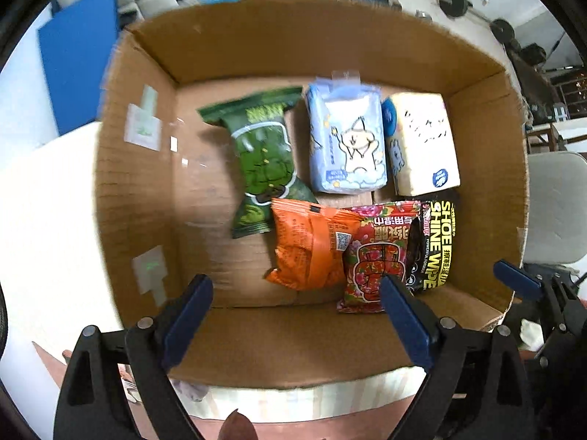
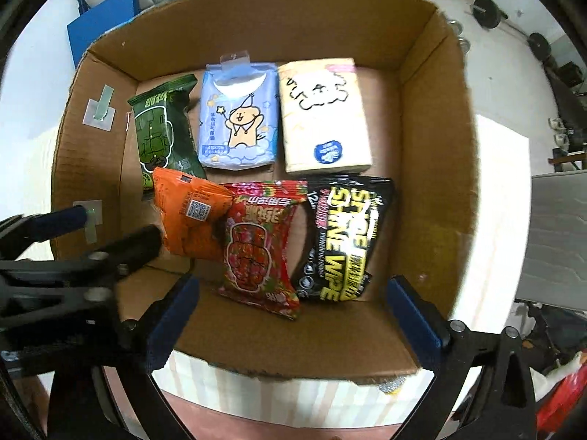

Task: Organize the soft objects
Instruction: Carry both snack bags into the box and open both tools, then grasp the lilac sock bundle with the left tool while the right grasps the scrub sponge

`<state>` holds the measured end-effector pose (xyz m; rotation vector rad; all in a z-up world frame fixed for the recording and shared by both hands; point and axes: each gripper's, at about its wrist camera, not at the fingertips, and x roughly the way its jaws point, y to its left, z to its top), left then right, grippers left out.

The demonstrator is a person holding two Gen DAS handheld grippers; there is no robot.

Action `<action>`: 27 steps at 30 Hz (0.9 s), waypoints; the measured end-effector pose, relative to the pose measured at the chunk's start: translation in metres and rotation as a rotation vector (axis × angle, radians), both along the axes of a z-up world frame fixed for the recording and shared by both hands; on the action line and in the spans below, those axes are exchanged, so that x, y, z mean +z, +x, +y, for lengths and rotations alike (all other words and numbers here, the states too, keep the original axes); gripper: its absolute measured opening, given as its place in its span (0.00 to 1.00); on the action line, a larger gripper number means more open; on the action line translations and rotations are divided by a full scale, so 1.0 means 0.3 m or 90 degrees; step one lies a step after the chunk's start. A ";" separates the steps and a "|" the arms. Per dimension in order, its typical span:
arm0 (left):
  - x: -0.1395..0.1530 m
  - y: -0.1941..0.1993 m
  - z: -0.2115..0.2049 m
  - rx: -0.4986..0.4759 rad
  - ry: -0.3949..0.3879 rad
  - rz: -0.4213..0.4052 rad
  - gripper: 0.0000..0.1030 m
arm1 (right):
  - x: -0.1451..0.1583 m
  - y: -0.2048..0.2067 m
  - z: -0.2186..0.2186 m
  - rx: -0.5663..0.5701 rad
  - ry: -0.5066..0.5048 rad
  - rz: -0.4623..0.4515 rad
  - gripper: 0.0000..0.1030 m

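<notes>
An open cardboard box (image 1: 330,47) (image 2: 433,154) holds several soft packs: a green pack (image 1: 264,157) (image 2: 161,132), a blue tissue pack (image 1: 348,139) (image 2: 238,117), a cream tissue pack (image 1: 422,139) (image 2: 323,117), an orange pack (image 1: 312,245) (image 2: 190,209), a red wipes pack (image 1: 374,256) (image 2: 256,242) and a black shoe-wipes pack (image 1: 436,242) (image 2: 341,234). My left gripper (image 1: 297,315) is open and empty over the box's near wall; it also shows in the right wrist view (image 2: 117,227). My right gripper (image 2: 293,315) is open and empty above the near wall.
The box stands on a white table (image 1: 47,220) with a striped cloth edge (image 2: 293,396). A blue board (image 1: 77,77) stands behind the box on the left. A grey chair (image 2: 557,242) is at the right. Dumbbells (image 2: 488,11) lie on the floor beyond.
</notes>
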<state>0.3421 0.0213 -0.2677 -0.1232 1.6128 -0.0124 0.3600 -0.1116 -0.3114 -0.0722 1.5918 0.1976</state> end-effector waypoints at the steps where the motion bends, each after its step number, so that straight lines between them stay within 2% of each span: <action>1: 0.027 -0.015 0.005 0.004 0.011 -0.017 0.90 | 0.016 -0.008 -0.007 -0.006 0.005 -0.010 1.00; 8: 0.128 -0.044 0.064 0.015 0.032 -0.081 0.90 | 0.123 -0.066 -0.064 -0.031 0.029 -0.061 1.00; 22: 0.323 -0.255 0.053 0.040 0.069 -0.225 0.90 | 0.360 -0.271 -0.087 -0.024 0.023 -0.189 1.00; 27: 0.370 -0.306 0.073 0.041 0.090 -0.254 0.90 | 0.413 -0.335 -0.092 -0.024 0.034 -0.218 1.00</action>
